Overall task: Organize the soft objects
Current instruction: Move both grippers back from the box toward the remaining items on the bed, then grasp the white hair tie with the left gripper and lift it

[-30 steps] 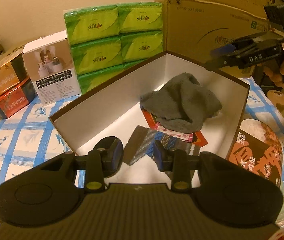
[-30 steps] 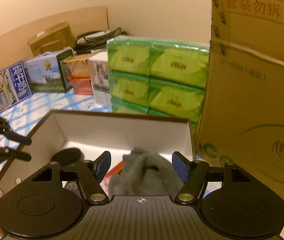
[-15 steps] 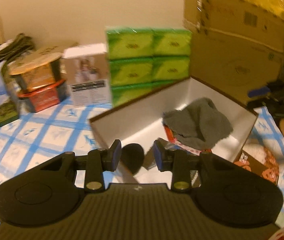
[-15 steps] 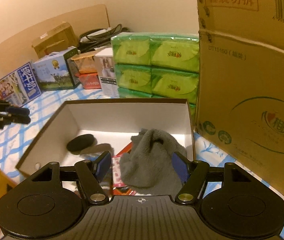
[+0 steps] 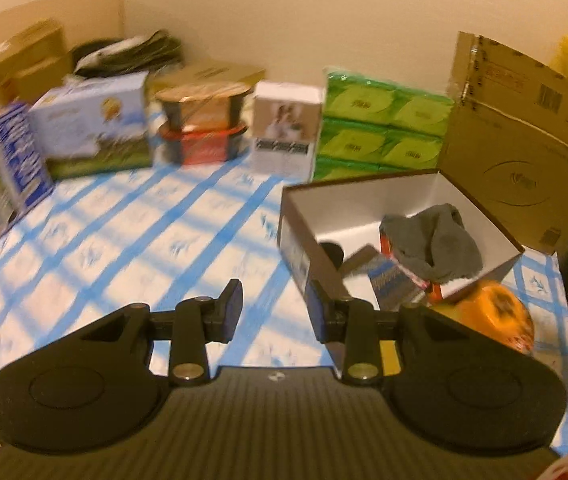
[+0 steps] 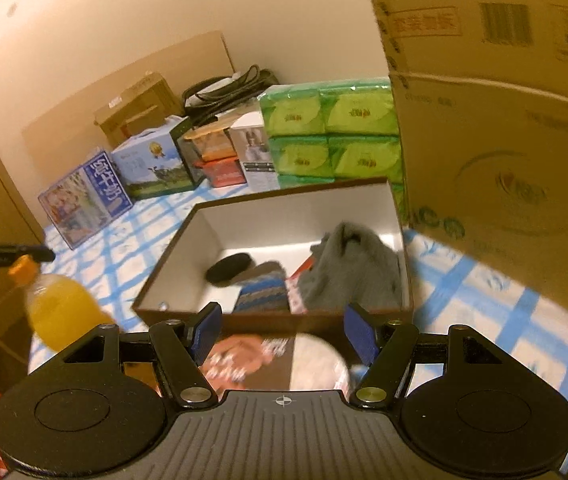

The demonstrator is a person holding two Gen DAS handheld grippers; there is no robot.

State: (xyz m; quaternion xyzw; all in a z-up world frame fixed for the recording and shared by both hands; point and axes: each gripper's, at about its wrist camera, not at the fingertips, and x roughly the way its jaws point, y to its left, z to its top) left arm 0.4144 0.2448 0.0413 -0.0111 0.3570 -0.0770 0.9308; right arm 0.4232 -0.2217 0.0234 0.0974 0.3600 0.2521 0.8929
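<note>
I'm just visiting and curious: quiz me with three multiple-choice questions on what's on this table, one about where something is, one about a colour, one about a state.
1. Where does the crumpled grey cloth lie?
A. on the tablecloth
B. inside the open white-lined cardboard box
C. on the tissue packs

2. What colour are the stacked tissue packs?
A. green
B. red
C. purple

3. How does the right gripper stand?
A. shut on the cloth
B. shut on a bottle
C. open, holding nothing

Answers: 1 B, the cloth sits within the box walls. 2 A, their wrappers are green. 3 C, its blue-padded fingers are spread apart with nothing held between them.
</note>
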